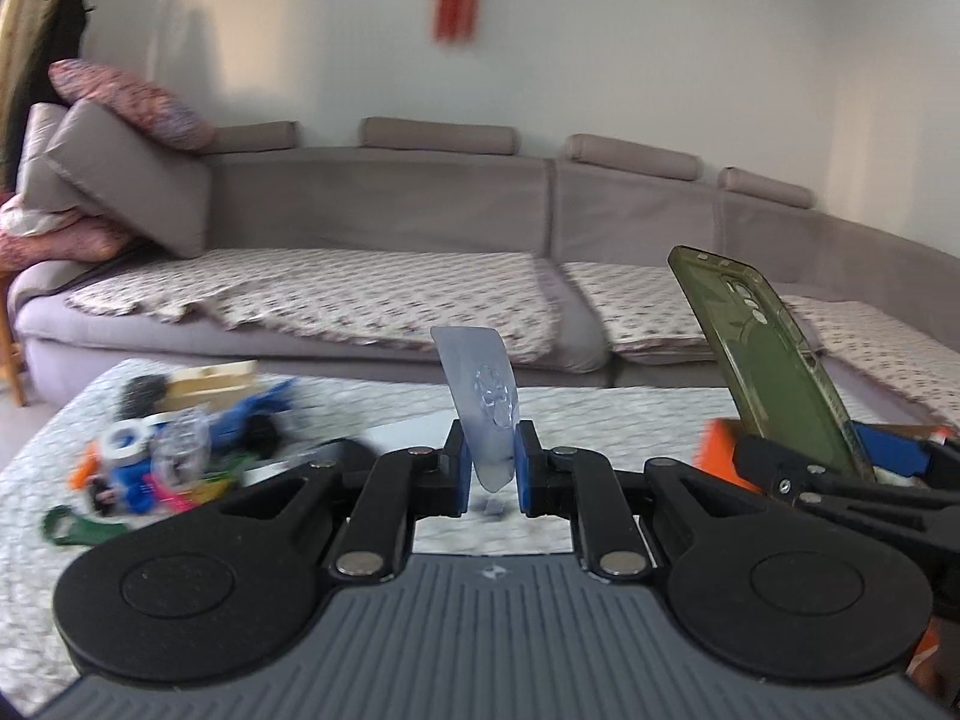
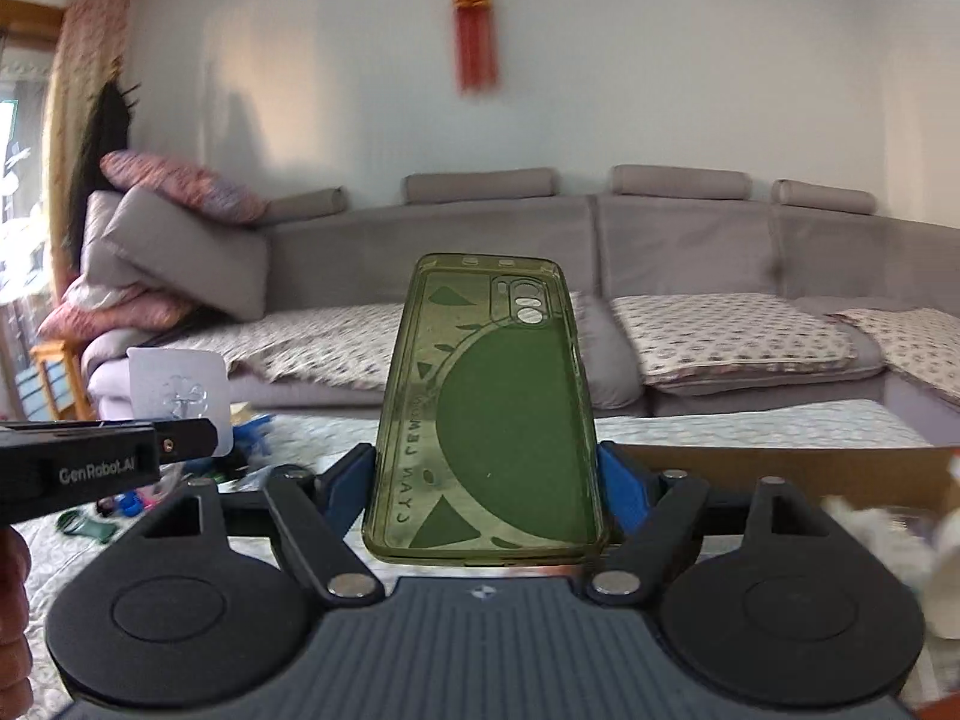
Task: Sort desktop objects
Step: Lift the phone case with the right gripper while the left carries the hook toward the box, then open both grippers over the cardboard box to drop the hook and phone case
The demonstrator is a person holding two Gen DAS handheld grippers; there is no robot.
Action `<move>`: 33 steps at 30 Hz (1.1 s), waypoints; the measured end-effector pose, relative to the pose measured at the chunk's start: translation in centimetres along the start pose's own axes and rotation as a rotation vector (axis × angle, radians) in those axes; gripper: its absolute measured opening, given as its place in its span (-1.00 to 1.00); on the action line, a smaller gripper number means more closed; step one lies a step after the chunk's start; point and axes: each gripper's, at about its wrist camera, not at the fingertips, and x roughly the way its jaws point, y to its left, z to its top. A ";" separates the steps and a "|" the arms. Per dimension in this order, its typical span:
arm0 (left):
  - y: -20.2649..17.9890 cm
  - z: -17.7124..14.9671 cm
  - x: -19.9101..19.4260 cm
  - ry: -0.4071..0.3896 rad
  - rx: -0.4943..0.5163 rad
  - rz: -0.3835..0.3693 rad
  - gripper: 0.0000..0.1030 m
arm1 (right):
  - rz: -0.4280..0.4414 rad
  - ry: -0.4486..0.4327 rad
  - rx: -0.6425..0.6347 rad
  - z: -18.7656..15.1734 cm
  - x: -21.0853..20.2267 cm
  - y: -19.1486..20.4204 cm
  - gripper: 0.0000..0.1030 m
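My left gripper (image 1: 491, 468) is shut on a clear plastic adhesive hook (image 1: 483, 396), which stands up between the blue pads above the table. My right gripper (image 2: 486, 474) is shut on a translucent olive-green phone case (image 2: 489, 414), held upright by its long edges. From the left wrist view the phone case (image 1: 774, 354) and the right gripper's arm sit at the right. From the right wrist view the clear hook (image 2: 180, 396) and the left gripper's body appear at the left. Both grippers are raised above the table.
A pile of small items (image 1: 174, 444) lies on the patterned tablecloth at the left, among them a blue toy car, tape rolls and a green bottle opener (image 1: 78, 525). A cardboard box (image 2: 780, 468) sits at the right. A grey sofa (image 1: 384, 210) runs behind the table.
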 end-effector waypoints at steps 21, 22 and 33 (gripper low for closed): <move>-8.2 -1.8 3.0 0.037 0.122 -0.210 -0.68 | -0.152 -0.009 0.149 -3.3 -2.0 -9.8 0.51; -8.1 -2.0 3.2 0.041 0.129 -0.208 -0.68 | -0.149 -0.008 0.152 -3.4 -2.0 -9.8 0.51; -9.4 -2.3 3.0 0.070 0.154 -0.183 -0.67 | -0.141 0.002 0.164 -4.6 -2.8 -10.4 0.51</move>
